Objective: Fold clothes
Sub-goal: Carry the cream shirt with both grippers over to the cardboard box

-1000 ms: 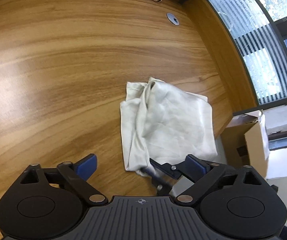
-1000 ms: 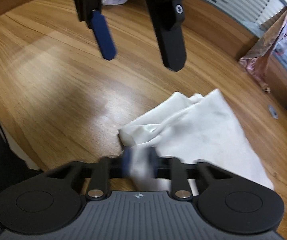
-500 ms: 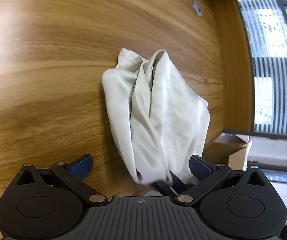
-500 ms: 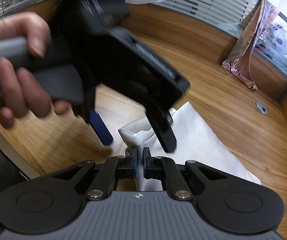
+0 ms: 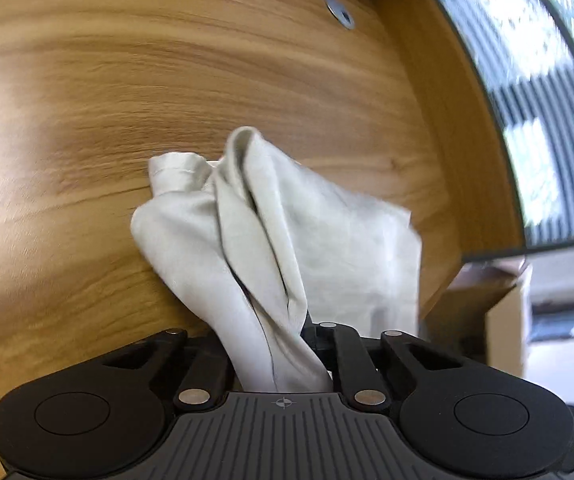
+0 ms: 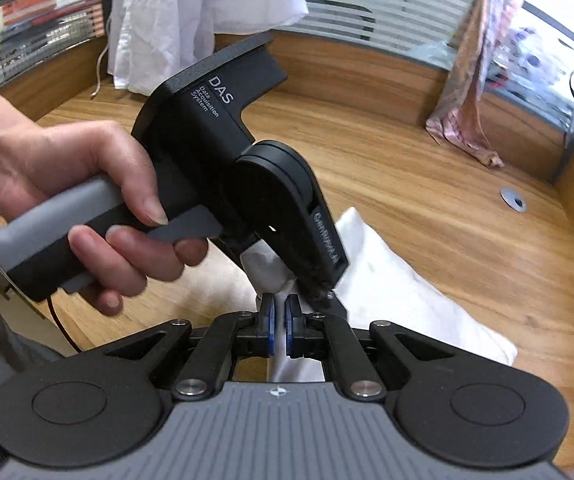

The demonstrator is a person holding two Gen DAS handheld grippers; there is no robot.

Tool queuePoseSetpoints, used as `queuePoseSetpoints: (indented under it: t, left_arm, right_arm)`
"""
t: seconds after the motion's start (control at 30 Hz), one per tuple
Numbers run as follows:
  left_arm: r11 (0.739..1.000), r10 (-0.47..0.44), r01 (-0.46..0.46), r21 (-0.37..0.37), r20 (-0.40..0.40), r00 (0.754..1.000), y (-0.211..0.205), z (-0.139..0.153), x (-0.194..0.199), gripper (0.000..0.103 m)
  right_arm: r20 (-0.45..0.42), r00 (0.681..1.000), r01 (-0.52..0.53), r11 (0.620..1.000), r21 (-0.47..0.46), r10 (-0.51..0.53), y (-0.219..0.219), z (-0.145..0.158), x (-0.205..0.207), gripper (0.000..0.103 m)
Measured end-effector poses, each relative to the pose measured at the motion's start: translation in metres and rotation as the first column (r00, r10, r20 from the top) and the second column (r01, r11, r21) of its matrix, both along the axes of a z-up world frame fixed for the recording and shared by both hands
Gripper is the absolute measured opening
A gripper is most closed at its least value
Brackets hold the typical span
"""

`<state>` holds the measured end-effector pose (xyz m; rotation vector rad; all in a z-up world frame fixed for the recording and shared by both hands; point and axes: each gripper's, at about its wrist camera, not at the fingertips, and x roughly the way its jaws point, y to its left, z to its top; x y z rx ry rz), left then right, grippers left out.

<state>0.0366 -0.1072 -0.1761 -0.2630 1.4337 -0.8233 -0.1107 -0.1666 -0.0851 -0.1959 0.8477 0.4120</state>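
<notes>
Closing: left gripper [image 5: 283, 356] jaws on bunched white garment [image 5: 287, 232]
Right gripper [image 6: 280, 322]: pinched on garment edge (blue pads nearly together)
Garment: draped at wooden desk [image 5: 167, 80] edge, partly lifted

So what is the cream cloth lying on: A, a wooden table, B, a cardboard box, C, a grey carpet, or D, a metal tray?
B is wrong and so are C and D: the answer is A, since the cloth rests on the wood-grain table.
</notes>
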Motion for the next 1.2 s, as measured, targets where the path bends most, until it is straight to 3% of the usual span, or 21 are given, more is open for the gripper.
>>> queuePoseSetpoints:
  t: [0.1, 0.2, 0.23, 0.33, 0.43, 0.57, 0.67, 0.8, 1.07, 1.2]
  left_arm:
    - [0.995, -0.085, 0.082, 0.051, 0.06, 0.995, -0.014, 0.005, -0.001, 0.012]
    - [0.986, -0.151, 0.144, 0.083, 0.093, 0.984, -0.025, 0.009, 0.003, 0.012]
    - [0.983, -0.168, 0.159, 0.088, 0.103, 0.98, -0.026, 0.01, 0.004, 0.012]
    - [0.965, -0.252, 0.236, 0.117, 0.146, 0.957, -0.035, 0.012, 0.004, 0.012]
    - [0.93, -0.358, 0.33, 0.162, 0.2, 0.912, -0.053, 0.015, 0.0, 0.012]
    - [0.897, -0.435, 0.399, 0.192, 0.221, 0.873, -0.079, 0.017, -0.003, 0.012]
    - [0.877, -0.475, 0.437, 0.201, 0.219, 0.852, -0.089, 0.018, -0.001, 0.012]
    - [0.85, -0.522, 0.481, 0.215, 0.212, 0.826, -0.102, 0.019, 0.0, 0.013]
    - [0.856, -0.509, 0.475, 0.203, 0.166, 0.845, -0.115, 0.013, 0.002, 0.013]
    - [0.842, -0.533, 0.502, 0.2, 0.158, 0.831, -0.124, 0.013, -0.007, 0.013]
  right_arm:
    - [-0.022, 0.995, 0.098, 0.994, 0.05, -0.097, -0.02, 0.003, -0.009, 0.016]
    - [-0.041, 0.966, 0.259, 0.96, 0.106, -0.256, -0.047, 0.006, -0.023, 0.035]
    - [-0.045, 0.945, 0.328, 0.936, 0.13, -0.325, -0.058, 0.005, -0.029, 0.047]
    - [-0.063, 0.859, 0.511, 0.841, 0.177, -0.508, -0.09, -0.002, -0.049, 0.069]
    - [-0.09, 0.754, 0.654, 0.73, 0.202, -0.651, -0.117, -0.013, -0.069, 0.083]
    - [-0.186, 0.634, 0.763, 0.567, 0.311, -0.751, -0.149, -0.037, -0.091, 0.09]
    - [-0.256, 0.586, 0.786, 0.461, 0.413, -0.769, -0.165, -0.057, -0.101, 0.093]
    - [-0.327, 0.558, 0.792, 0.371, 0.485, -0.763, -0.174, -0.082, -0.11, 0.095]
    - [-0.408, 0.572, 0.765, 0.285, 0.577, -0.711, -0.191, -0.129, -0.105, 0.097]
    - [-0.44, 0.573, 0.756, 0.238, 0.61, -0.691, -0.195, -0.14, -0.099, 0.091]
